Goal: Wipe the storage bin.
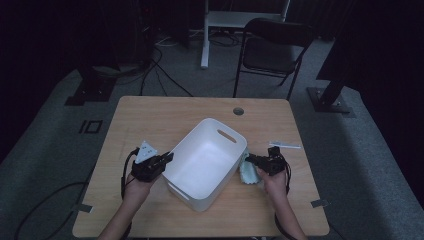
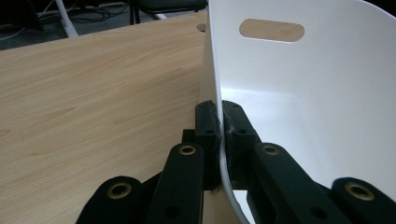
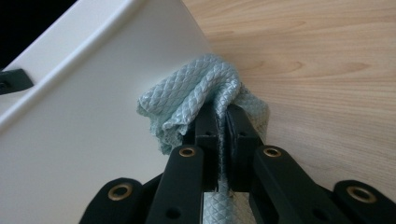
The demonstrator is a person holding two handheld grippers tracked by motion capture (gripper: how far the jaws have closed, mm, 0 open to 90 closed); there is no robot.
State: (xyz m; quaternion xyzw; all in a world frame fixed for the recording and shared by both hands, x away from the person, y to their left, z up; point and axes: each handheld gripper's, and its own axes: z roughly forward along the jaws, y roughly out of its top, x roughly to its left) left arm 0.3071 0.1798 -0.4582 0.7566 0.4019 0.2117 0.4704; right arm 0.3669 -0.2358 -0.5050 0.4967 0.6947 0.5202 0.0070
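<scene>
A: Starting nearest the person, what are the two hands doing?

B: The left hand (image 1: 136,186) is coming in from the bottom of the high view and is carrying the left gripper (image 1: 169,157), which is sitting at about nine o'clock from the white bin (image 1: 200,170). Its jaws are clamping the bin's thin wall, one pad inside and one outside, as the left gripper view is showing (image 2: 219,140).

A: And the other side?

B: The right hand (image 1: 272,182) is holding the right gripper (image 1: 248,159) at about three o'clock from the bin. Its jaws are pinching a pale blue quilted cloth (image 3: 196,93), with folds bunching out above the pads.

A: Where is that cloth lying?

B: It is resting on the wooden table (image 1: 150,120), pressing against the bin's outer wall on that three o'clock side; in the high view it is showing as a light patch (image 1: 247,174) just beside the bin.

A: What is lying farther out?

B: A small white strip (image 1: 285,145) is lying on the table at about two o'clock from the bin, apart from it. Beyond the table's far edge, at about twelve o'clock, a black folding chair (image 1: 272,50) is standing on the grey floor.
</scene>
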